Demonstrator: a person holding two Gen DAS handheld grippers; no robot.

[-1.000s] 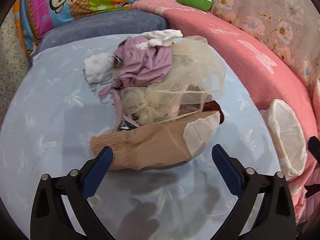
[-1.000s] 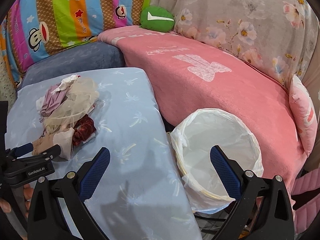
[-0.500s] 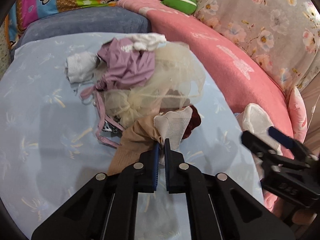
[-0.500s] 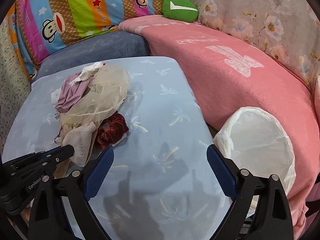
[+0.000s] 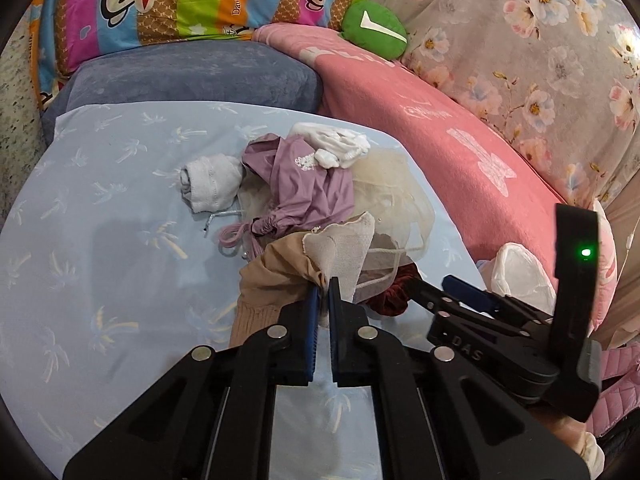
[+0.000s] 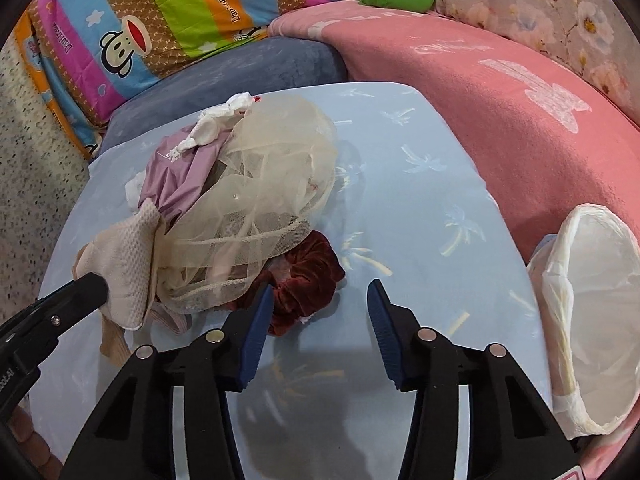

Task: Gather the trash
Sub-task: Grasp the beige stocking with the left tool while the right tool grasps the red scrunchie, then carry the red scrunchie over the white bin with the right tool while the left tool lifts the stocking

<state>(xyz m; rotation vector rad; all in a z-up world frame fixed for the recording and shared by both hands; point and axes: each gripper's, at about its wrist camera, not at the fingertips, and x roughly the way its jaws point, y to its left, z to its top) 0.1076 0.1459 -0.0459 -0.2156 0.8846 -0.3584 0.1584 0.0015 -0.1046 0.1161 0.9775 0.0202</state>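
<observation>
Left wrist view: the left gripper (image 5: 323, 292), wide open a second ago, is now clamped on the tan knitted sock (image 5: 276, 276), lifting it off the pale blue sheet (image 5: 100, 280). The right gripper (image 6: 318, 314) is closing around the dark red velvet scrunchie (image 6: 308, 280), not yet pinching; the white-lined bin (image 6: 592, 320) waits beside.

The bench (image 6: 420, 200) wears smooth, matt pale-blue cotton-like cloth with a palm print. At ten o'clock lies sheer cream netting (image 6: 272, 184) beside a slick mauve fabric (image 5: 304, 188), a waffle-knit beige sock (image 5: 340, 248) and a plush dark-red velvet scrunchie (image 6: 308, 276). At three o'clock, thin crinkled white plastic lines the bin (image 6: 596, 312). The pink blanket (image 6: 500, 120) looks fleecy. Each claw is matt black plastic with ribbed blue pads (image 6: 256, 328).
</observation>
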